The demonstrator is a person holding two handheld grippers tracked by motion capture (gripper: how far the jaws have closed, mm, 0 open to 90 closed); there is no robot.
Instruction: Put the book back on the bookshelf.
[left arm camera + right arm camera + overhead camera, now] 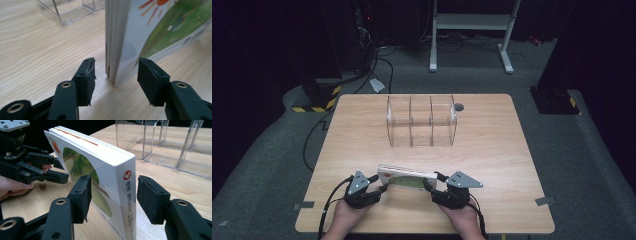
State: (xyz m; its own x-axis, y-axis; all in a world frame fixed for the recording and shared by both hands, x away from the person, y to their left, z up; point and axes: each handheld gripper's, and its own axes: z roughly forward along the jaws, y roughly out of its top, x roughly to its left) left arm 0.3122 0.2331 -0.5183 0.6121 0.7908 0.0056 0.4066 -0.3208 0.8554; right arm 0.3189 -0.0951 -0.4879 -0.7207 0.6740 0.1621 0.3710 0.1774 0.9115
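Observation:
A thick white book (407, 176) with a green and orange picture on its cover stands on its long edge near the table's front, leaning slightly. My left gripper (379, 182) is at its left end. In the left gripper view the page edges (112, 50) sit between the open jaws (116, 75), and both pads stand clear of them. My right gripper (433, 180) straddles the spine end (127, 195). There the left pad (82, 195) lies close against the cover, and the right pad (150, 200) is a gap away from the book. The left gripper (60, 168) shows beyond the book's far end.
A clear plastic organiser (422, 120) with three upright compartments stands behind the book at the table's middle, and its base (67, 12) and walls (170, 145) show in the gripper views. The wooden table (492, 150) ends just behind my hands.

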